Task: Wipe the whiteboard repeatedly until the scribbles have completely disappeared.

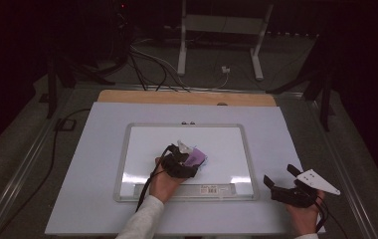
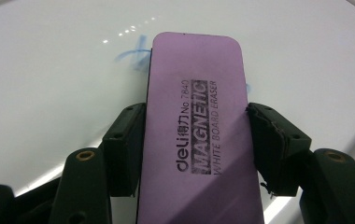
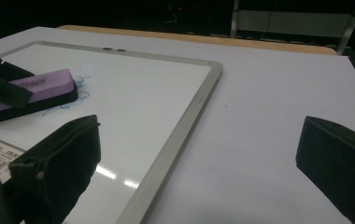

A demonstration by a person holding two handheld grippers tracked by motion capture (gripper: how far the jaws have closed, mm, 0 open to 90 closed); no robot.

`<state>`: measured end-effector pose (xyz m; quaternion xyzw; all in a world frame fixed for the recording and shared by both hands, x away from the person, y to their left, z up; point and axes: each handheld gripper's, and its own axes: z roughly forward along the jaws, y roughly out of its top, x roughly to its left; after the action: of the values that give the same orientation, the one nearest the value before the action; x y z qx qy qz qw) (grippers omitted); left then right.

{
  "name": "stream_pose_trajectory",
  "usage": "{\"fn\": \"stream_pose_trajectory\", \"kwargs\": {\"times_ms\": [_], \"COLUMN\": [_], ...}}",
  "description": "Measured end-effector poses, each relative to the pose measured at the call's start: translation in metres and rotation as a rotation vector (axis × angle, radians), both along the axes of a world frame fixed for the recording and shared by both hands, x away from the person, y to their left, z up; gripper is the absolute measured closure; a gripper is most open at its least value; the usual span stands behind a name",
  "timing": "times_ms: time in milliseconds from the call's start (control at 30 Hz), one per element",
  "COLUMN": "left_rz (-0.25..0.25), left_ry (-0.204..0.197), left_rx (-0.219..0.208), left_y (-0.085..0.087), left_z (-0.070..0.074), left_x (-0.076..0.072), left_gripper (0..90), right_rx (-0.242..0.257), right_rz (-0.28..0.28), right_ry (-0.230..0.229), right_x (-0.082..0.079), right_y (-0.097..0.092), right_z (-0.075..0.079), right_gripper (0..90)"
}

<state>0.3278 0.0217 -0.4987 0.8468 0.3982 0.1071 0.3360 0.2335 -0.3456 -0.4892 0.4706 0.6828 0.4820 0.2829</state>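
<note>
Left gripper view: fingers (image 2: 133,149) clamping purple eraser (image 2: 196,130).

My work surface is a table (image 1: 102,209) covered by a pale lavender-white sheet. A bare strip of wooden edge (image 1: 187,97) shows along the far side, at twelve o'clock. One whiteboard (image 1: 227,144) with a grey metal frame lies flat on the sheet, near the centre and slightly toward nine o'clock. Its long sides run from nine to three o'clock. A barcode label (image 1: 212,189) sits on the frame at six o'clock. Bare sheet surrounds the board on all sides, widest at three o'clock. Blue pen marks (image 3: 80,95) remain on the board face.
</note>
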Motion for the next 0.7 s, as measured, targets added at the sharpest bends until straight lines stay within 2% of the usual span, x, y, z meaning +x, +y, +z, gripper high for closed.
{"fn": "stream_pose_trajectory", "kwargs": {"times_ms": [133,200,467,567,700], "left_rz": [-0.009,0.017,0.194,0.235,0.250], "left_ry": [-0.005,-0.007,-0.002,-0.003,-0.001], "left_rx": [0.003,0.002,0.009,0.008,0.016], "left_y": [0.002,0.006,0.030,0.035,0.034], "left_z": [0.000,0.000,-0.001,-0.001,-0.001], "left_x": [0.001,0.005,0.030,0.039,0.046], "left_gripper": [41.7,41.7,41.7,41.7,41.7], "right_rx": [0.000,-0.001,-0.001,0.000,-0.001], "right_rz": [0.002,0.001,0.000,-0.001,0.000], "right_ry": [-0.001,0.000,0.001,0.001,0.000], "right_x": [0.000,0.000,0.000,0.000,0.000], "right_y": [0.000,0.000,0.000,0.000,0.000], "right_z": [0.000,0.000,0.000,0.000,0.000], "right_gripper": [0.4,0.4,0.4,0.4,0.4]}}
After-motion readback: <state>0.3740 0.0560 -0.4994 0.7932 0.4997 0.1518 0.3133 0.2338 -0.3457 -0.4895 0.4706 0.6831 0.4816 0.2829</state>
